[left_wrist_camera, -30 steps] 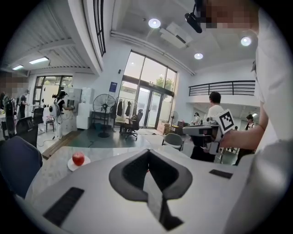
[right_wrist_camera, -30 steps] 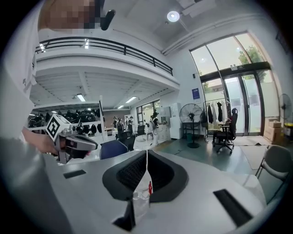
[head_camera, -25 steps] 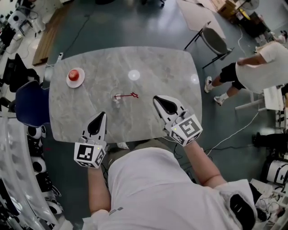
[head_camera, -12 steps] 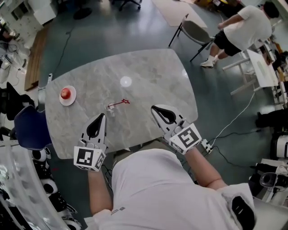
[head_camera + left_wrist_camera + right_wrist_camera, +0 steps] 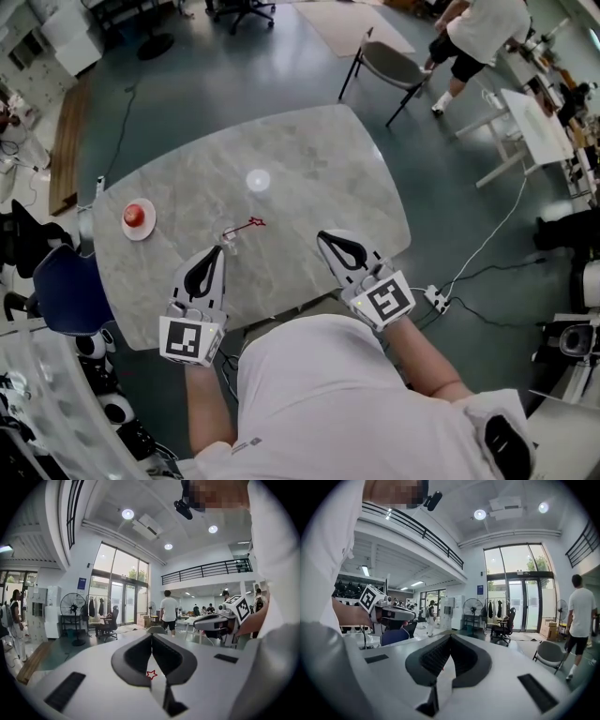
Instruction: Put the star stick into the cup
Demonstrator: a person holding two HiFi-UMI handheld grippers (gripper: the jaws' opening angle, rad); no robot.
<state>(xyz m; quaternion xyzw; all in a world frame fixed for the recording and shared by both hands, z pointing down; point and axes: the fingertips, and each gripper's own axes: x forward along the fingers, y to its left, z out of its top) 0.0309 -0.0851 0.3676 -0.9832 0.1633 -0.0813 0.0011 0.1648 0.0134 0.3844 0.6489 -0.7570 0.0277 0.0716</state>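
The red star stick lies flat on the grey marble table, its star end to the right. A small clear cup stands at the stick's left end. My left gripper is shut and empty, its tip just short of the cup. In the left gripper view the jaws meet at the tip and the red star shows in the gap behind them. My right gripper is shut and empty, over the table to the right of the stick. The right gripper view shows closed jaws with nothing between them.
A red apple on a white plate sits near the table's left edge. A blue chair stands at the left, a folding chair beyond the far corner. A cable and power strip lie on the floor at the right. A person stands far back.
The head view has swung, so the table sits lower and more tilted. My left gripper's tip is now closer to the cup. The person in the background has moved further away.
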